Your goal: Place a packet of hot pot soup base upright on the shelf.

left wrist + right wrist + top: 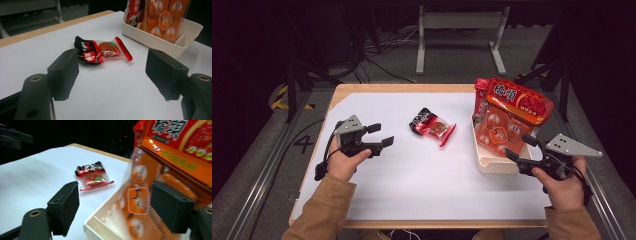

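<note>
Both tools open, nothing gripped, snack packet lying free mid-worktop.

Left tool sits at the worktop's left side, jaws spread wide and empty, aimed at the red-and-black packet, which lies flat and well apart from it. Right tool hangs at the near corner of the cream tray, jaws wide with nothing between them; the big orange bag stands in that tray, leaning over its rim.

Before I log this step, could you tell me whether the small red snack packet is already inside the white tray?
No, the small red snack packet lies on the white table surface, apart from the white tray, which holds the large orange bag.
</note>
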The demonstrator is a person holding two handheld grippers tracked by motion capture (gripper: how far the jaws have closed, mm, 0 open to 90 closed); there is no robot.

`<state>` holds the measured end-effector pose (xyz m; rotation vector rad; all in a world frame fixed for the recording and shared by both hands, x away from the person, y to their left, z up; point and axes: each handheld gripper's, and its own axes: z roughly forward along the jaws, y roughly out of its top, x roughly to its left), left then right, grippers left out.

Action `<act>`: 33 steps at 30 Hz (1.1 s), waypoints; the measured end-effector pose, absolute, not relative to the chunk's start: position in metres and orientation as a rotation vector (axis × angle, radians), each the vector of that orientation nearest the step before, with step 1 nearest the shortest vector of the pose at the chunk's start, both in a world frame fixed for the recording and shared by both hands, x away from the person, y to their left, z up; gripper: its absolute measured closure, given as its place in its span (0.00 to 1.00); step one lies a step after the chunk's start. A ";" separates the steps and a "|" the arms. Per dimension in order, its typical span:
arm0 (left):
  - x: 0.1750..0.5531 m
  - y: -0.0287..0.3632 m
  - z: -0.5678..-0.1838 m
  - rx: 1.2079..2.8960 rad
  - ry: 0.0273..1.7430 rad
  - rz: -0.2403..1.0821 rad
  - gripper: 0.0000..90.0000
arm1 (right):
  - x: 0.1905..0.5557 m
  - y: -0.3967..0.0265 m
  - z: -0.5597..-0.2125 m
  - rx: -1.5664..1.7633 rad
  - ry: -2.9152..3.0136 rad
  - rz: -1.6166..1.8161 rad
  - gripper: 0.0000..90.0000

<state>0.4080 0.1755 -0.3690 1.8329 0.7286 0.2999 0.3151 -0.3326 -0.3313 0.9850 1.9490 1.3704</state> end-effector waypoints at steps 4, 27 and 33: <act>0.409 0.176 -0.370 1.832 0.744 0.311 0.29 | 0.316 -0.322 -0.338 0.951 1.987 1.403 0.26; 0.433 0.169 -0.381 1.825 0.805 0.322 0.18 | 0.321 -0.271 -0.358 0.836 2.089 1.474 0.26; 0.445 0.164 -0.379 1.825 0.781 0.337 0.18 | 0.322 -0.269 -0.363 0.828 2.099 1.471 0.26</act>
